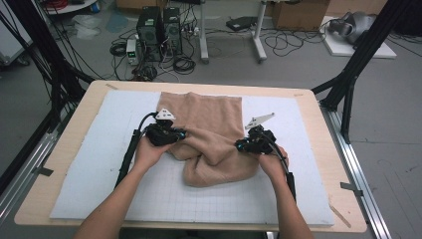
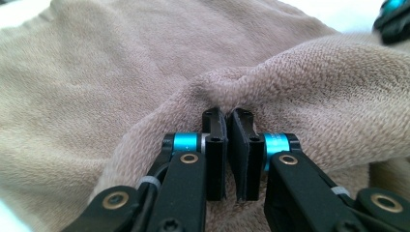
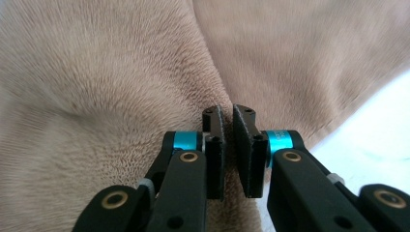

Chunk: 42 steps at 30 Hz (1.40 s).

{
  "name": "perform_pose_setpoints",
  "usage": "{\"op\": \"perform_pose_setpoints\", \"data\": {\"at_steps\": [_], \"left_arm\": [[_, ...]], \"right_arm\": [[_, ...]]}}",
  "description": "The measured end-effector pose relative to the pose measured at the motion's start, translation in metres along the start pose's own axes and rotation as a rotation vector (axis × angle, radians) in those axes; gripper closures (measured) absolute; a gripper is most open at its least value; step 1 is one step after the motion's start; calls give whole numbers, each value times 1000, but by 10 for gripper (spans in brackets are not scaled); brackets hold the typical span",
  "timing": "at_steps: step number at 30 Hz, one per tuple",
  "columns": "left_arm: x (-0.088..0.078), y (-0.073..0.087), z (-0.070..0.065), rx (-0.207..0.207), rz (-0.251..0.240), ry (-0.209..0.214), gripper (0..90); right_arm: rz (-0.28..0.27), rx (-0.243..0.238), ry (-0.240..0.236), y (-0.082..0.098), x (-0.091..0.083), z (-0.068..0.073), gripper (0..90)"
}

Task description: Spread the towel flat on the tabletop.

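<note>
A tan towel (image 1: 211,134) lies on the white mat (image 1: 99,164) at the middle of the table (image 1: 54,149), its near half bunched into folds. The left gripper (image 1: 185,133) sits at the towel's nine o'clock edge, its jaws clamped together on a pinched ridge of the cloth (image 2: 227,92). The right gripper (image 1: 239,145) sits at the three o'clock edge, jaws likewise pressed together on a fold (image 3: 220,87). Both hands (image 1: 149,152) hold the grippers from six o'clock.
</note>
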<state>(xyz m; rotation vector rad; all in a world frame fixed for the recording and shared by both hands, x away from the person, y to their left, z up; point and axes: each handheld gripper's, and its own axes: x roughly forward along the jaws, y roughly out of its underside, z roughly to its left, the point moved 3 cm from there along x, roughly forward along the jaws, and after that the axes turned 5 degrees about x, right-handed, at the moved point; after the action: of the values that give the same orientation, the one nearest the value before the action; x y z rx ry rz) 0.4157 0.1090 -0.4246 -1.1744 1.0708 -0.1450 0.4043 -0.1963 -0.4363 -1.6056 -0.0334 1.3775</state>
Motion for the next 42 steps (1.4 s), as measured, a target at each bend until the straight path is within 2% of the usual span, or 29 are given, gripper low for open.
{"op": "perform_pose_setpoints", "data": {"at_steps": [3, 4, 7, 9, 14, 17, 20, 23, 26, 31, 33, 36, 40, 42], "left_arm": [[-9, -2, 0, 10, -6, -5, 743], [-14, -2, -1, 7, -18, -4, 715], [-30, -4, -4, 25, -41, 6, 645], [-41, -5, -6, 50, -45, -5, 611], [-65, -5, -11, 69, -82, 4, 597], [-76, -2, -18, 85, -100, 27, 593], [-80, 6, -31, 117, -92, 57, 595], [-77, 17, -41, 136, -65, 83, 601], [-69, 28, -48, 168, -7, 89, 609], [-48, 40, -56, 163, 36, 105, 613], [-40, 42, -57, 176, 61, 89, 609], [-30, 43, -58, 167, 68, 90, 603], [-12, 51, -61, 184, 147, 82, 610], [-10, 52, -61, 172, 129, 70, 627]], "right_arm": [[-5, 0, 7, -1, -1, 2, 750], [-16, 6, -5, -1, -4, 3, 722], [-57, 11, -18, -1, -19, 8, 680], [-78, 7, -12, 0, -29, 12, 680], [-112, -41, 0, 1, -52, 27, 672], [-137, -64, -20, 1, -60, 36, 671], [-150, -87, -52, 2, -62, 47, 657], [-144, -95, -71, 7, -58, 56, 638], [-124, -91, -86, 17, -51, 64, 625], [-66, -106, -104, 33, -36, 76, 620], [-50, -109, -109, 38, -31, 79, 603], [-27, -107, -122, 43, -22, 81, 589], [17, -110, -122, 49, -9, 82, 588], [22, -117, -119, 51, -4, 83, 602]]}}
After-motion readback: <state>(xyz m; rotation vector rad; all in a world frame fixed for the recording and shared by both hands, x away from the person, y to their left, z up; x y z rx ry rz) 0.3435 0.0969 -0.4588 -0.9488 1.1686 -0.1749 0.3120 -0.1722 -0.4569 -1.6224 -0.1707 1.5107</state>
